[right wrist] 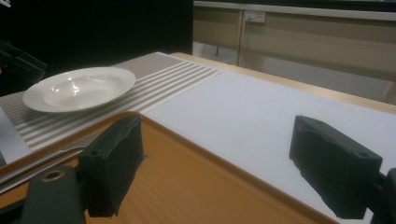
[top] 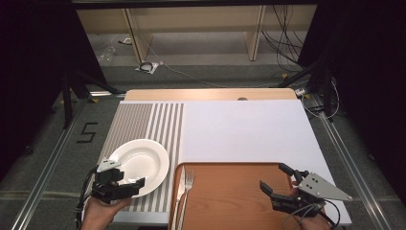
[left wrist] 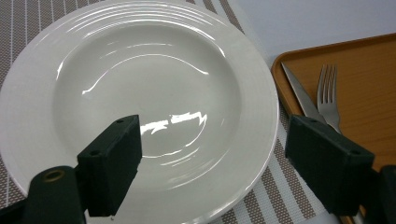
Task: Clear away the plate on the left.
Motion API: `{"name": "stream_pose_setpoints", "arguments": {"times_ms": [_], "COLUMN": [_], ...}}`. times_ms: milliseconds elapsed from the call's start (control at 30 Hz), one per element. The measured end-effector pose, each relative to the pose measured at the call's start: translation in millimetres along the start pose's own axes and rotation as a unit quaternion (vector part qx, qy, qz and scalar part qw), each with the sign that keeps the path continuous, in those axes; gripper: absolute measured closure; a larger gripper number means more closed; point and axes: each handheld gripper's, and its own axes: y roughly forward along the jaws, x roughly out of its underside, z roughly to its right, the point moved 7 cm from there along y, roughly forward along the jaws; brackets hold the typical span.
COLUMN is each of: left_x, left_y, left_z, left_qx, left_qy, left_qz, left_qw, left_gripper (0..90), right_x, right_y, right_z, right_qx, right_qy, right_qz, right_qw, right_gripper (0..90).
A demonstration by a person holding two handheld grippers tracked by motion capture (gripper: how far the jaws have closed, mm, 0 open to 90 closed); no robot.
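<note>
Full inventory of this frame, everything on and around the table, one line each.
plate: 1, white, on the striped placemat, table's left
placemat: 1, brown and white stripes, left side of table
tray: 1, orange-brown, near edge, right of the plate
knife: 1, silver, left edge of tray
fork: 1, silver, just right of knife
table: 1, white top, wooden far edge
cables: several, dark, floor beyond table
left gripper: 1, black, open over plate's near rim
right gripper: 1, black, open above tray's right end
</note>
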Motion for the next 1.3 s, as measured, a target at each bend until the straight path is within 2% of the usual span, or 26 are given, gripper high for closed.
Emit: {"name": "stream_pose_setpoints", "arguments": {"times_ms": [300,433,700,1033,1300], "left_x": [5.3,6.3,10.1,14.3,20.7], "left_y": [-6.8,-10.4,-11.2,-16.7,-19.1], "left_z": [-9.7,-15.8,-25.7,-36.5,-43.9], "left_qx": [-0.021,-0.02,-0.033,-0.048,-0.056], "left_qy": [-0.036,-0.062,-0.088,-0.126,-0.157], "left_qz": [0.007,0.016,0.018,0.028,0.022], "left_qw": [0.9991,0.9977,0.9954,0.9905,0.9858], "left_gripper": [18.4,18.4,17.9,15.7,15.6], "right_x": [0.8,0.4,-0.2,-0.6,-0.7], "right_y": [-0.2,0.8,0.4,1.5,1.2], "right_z": [2.0,1.0,0.8,-0.6,-0.6], "right_qx": [0.002,0.0,0.001,0.001,0.002], "right_qy": [0.002,0.001,0.002,0.001,0.0], "right_qz": [-0.002,0.0,0.001,0.0,0.0], "right_qw": [1.0,1.0,1.0,1.0,1.0], "right_gripper": [18.4,18.4,18.4,18.4,18.4]}}
